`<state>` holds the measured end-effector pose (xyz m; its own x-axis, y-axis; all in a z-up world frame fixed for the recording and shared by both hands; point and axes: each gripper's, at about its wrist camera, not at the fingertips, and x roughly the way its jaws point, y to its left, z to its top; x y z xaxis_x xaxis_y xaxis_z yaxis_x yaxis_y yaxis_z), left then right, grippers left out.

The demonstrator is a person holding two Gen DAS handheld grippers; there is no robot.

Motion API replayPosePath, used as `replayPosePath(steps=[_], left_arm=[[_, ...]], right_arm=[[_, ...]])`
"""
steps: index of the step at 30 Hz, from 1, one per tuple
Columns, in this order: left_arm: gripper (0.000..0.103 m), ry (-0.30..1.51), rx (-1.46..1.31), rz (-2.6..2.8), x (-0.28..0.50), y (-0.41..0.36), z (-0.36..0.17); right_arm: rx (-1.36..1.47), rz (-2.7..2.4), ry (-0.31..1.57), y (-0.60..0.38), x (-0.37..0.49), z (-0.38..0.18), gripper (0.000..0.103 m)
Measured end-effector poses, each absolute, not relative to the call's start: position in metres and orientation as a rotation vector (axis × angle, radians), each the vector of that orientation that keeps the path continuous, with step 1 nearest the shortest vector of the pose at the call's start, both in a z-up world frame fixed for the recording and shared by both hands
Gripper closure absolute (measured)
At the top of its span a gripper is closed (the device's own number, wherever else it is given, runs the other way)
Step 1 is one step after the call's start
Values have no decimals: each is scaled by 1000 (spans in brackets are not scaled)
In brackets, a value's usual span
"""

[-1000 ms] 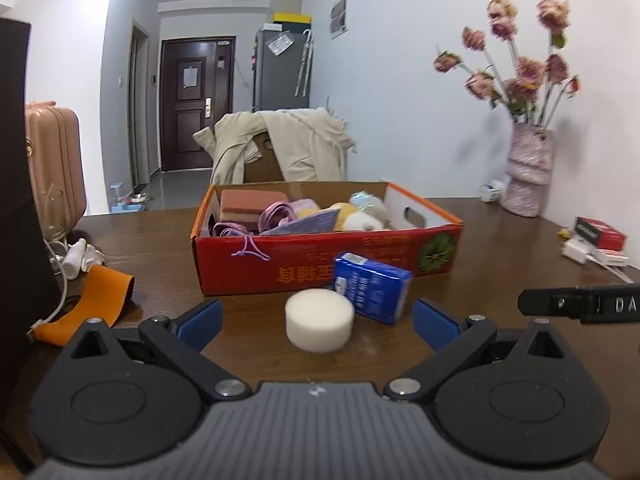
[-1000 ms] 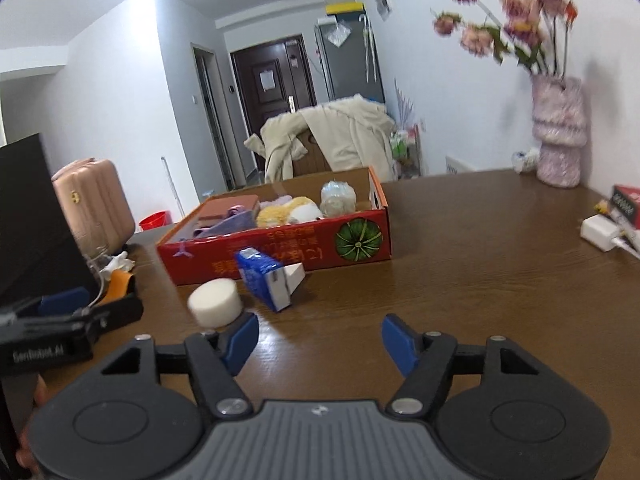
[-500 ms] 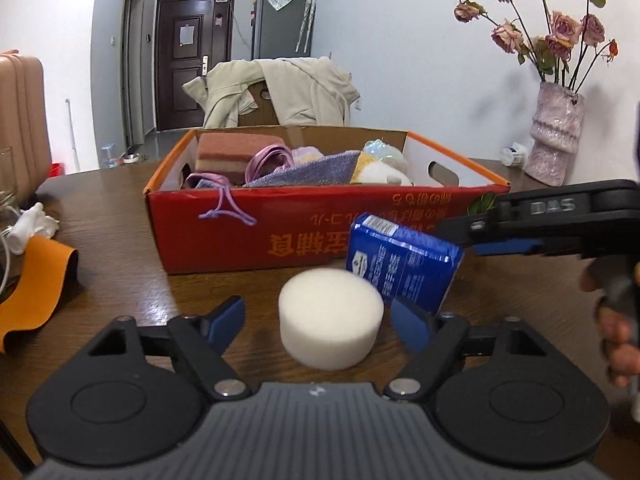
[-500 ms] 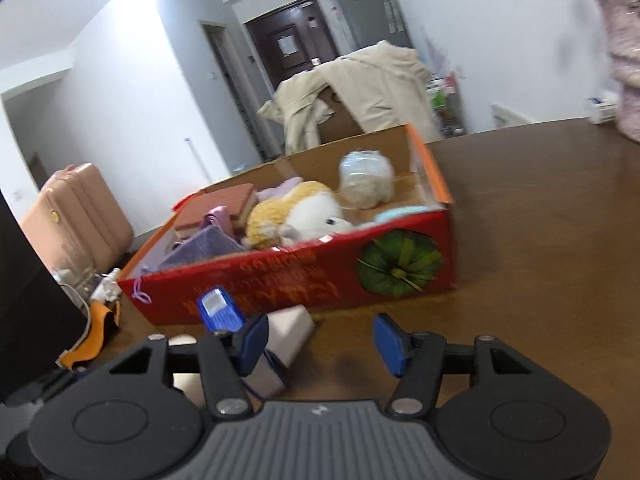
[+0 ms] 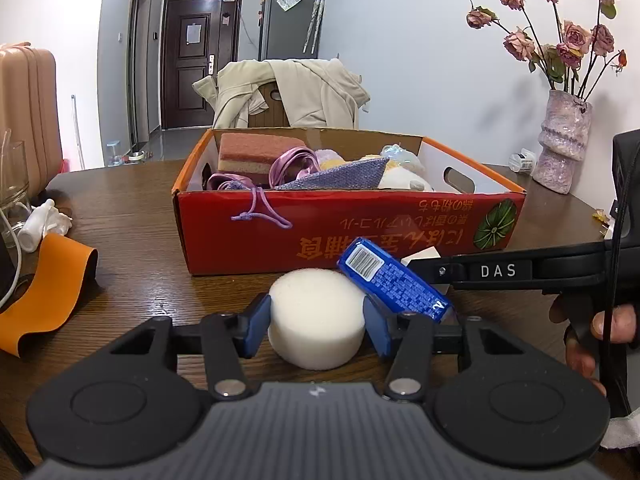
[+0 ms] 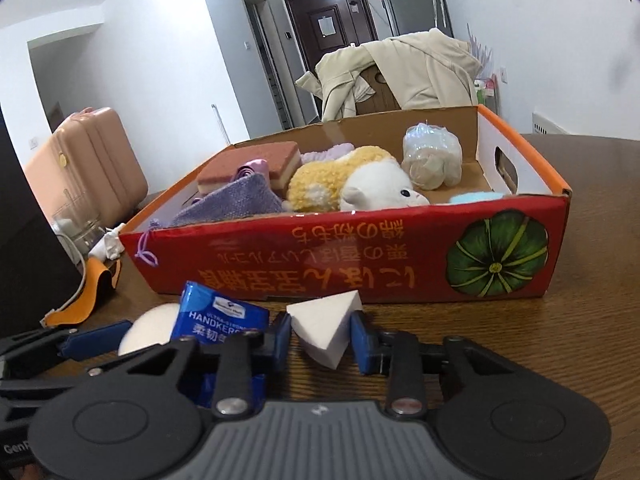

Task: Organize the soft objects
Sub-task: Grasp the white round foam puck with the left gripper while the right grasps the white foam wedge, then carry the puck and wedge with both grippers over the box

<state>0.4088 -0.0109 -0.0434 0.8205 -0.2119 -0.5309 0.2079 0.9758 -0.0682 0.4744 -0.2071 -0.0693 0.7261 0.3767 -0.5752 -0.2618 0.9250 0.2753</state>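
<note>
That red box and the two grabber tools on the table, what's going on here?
A person is tidying soft things into the red box. The left gripper has just been closing around the round white sponge, its pads at the sponge's sides. The right gripper has just been closing on the white wedge sponge. Both sponges sit on the table in front of the box, beside a blue tissue pack. The box already holds a plush toy and other soft items.

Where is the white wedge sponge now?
In the right wrist view, the white wedge sponge lies on the table before the red box, right of the blue tissue pack.
</note>
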Motion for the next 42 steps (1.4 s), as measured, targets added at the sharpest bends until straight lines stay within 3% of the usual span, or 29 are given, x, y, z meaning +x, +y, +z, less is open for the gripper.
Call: replayPosePath(steps=[12, 31, 42], left_arm=[[53, 517, 15, -202, 363, -3, -11], [53, 349, 15, -438, 244, -60, 59], [53, 300, 24, -442, 228, -62, 74]], right_arm=[[171, 293, 640, -227, 432, -52, 77], [77, 220, 455, -251, 221, 40, 76], [31, 155, 414, -270, 168, 66, 76]])
